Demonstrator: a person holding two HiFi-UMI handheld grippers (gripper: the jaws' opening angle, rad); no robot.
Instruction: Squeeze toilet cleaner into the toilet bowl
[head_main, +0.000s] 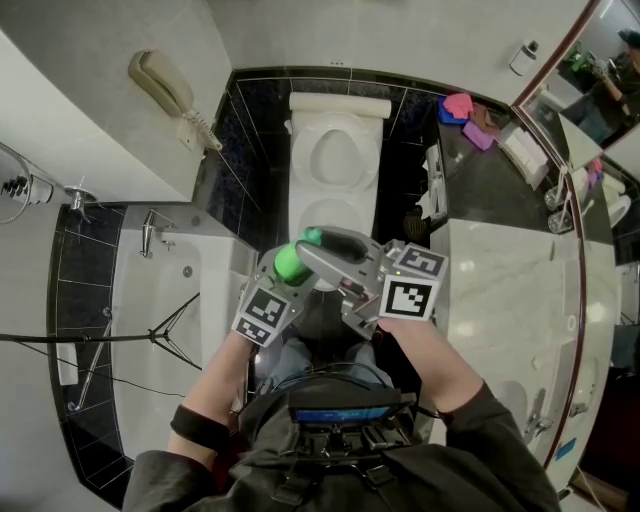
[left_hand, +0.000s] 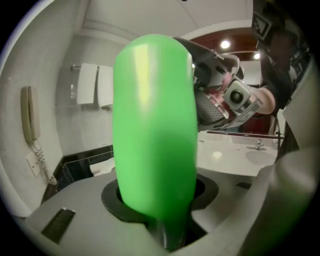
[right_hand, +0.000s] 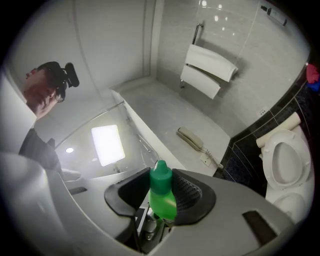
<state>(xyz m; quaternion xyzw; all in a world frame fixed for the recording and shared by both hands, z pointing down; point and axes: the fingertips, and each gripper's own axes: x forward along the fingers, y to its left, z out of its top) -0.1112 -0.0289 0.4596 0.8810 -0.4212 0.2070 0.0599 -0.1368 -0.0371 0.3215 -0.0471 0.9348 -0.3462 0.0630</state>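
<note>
1. The left gripper (head_main: 285, 272) is pinching the green bottle (left_hand: 155, 125) round its smooth, rounded plastic body, holding it up just in front of the toilet.
2. The right gripper (right_hand: 160, 200) is clamping its ribbed black pads on the bottle's darker green, cone-tipped cap (right_hand: 161, 177).
3. Further out, the white oval toilet bowl (head_main: 304, 165) is sitting against glossy black tiles (head_main: 250, 130). Can't tell what's in it.
4. A pale marbled counter (head_main: 500, 270) is curving along the right.

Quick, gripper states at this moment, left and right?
Left gripper: closed on the green bottle, around its body.
Right gripper: closed on the same bottle's cap end.
</note>
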